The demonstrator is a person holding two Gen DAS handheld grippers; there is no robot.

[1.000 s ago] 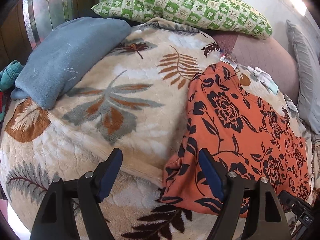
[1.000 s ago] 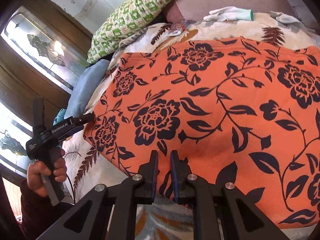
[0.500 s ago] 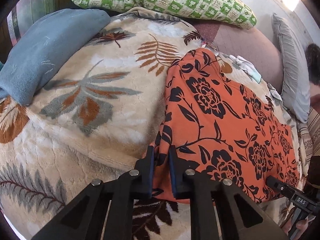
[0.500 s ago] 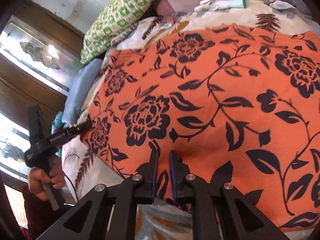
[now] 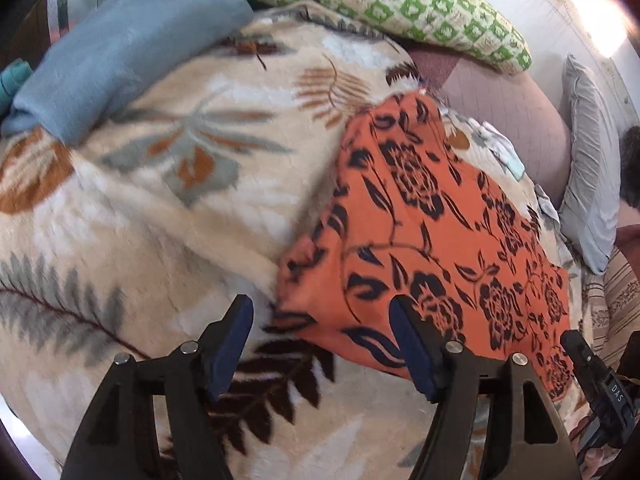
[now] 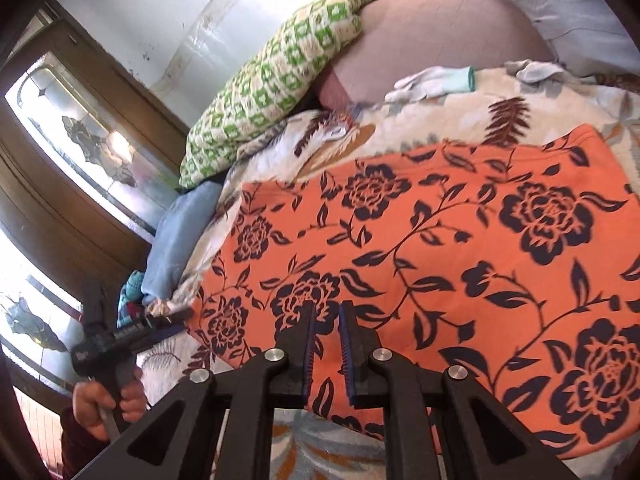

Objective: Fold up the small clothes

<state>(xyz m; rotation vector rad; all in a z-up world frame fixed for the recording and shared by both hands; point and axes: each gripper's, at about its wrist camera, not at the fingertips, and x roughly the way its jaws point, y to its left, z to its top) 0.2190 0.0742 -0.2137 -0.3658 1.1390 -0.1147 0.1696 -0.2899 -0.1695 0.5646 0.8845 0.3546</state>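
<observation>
Folding had barely begun: orange cloth (image 6: 460,240) lay flat on the blanket (image 5: 160,208), right gripper (image 6: 325,320) pinching its near edge, left gripper (image 5: 322,344), jaws just reopened, wide and empty.

Both wrist views look steeply down, close, sharing the orange cloth (image 5: 420,216).

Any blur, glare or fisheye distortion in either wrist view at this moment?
Left wrist view: motion blur smears the leaf blanket and orange floral cloth; daylight blows out the top right corner. Right wrist view: sharper, cloth print crisp; the stained-glass window glares. Both views bend at the edges and have dark corners.
</observation>
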